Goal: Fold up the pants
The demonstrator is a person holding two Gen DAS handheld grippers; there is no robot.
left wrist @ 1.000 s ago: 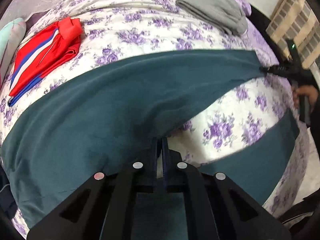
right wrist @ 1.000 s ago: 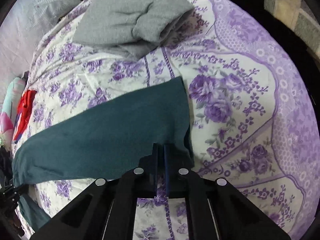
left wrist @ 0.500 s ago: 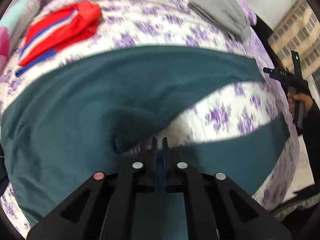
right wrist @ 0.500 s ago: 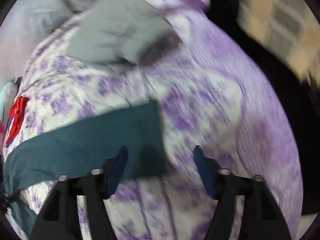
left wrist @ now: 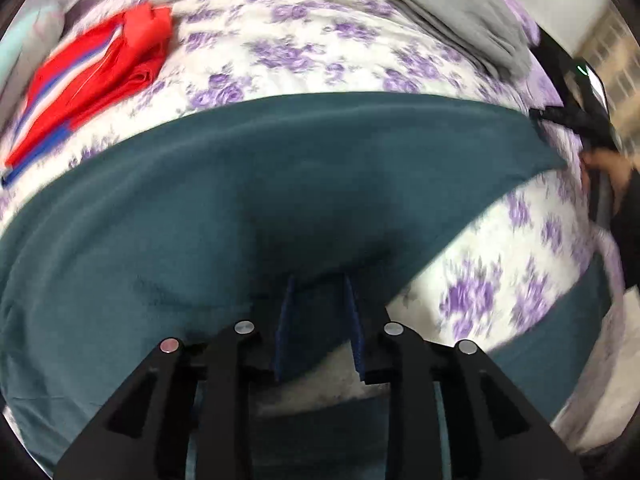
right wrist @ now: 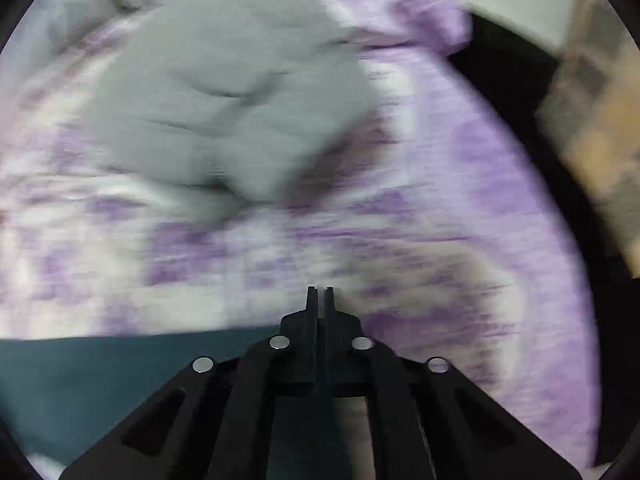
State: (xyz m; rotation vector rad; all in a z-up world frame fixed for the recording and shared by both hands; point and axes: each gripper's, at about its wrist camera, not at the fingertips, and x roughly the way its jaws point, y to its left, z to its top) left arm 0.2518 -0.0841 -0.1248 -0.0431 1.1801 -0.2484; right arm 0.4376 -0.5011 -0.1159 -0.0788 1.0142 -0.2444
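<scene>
Teal pants are spread across a bed covered by a floral sheet, their long axis running side to side in the left wrist view, from the broad waist end at the left to the leg hem near the right edge. A second teal leg is seen lower right, apart from the first, with bare sheet between them. The left gripper is pointed down at the crotch area, where the two legs part; its jaws have just been opening and now stand slightly spread, with teal cloth lying between the blue pads but not visibly pinched. The fabric therefore lies directly under and ahead of this gripper, which is judged the nearer of the two to the garment's middle.

At the far right the right gripper is seen just beside the upper leg's hem, a hand behind it. In its own blurred view the right gripper has jaws that have just been closing and are almost pressed together, with nothing seen between them; the teal leg lies below and to the left of the fingertips.

Counted: one pair of teal pants, one folded red garment, one folded grey garment, two grippers.
</scene>
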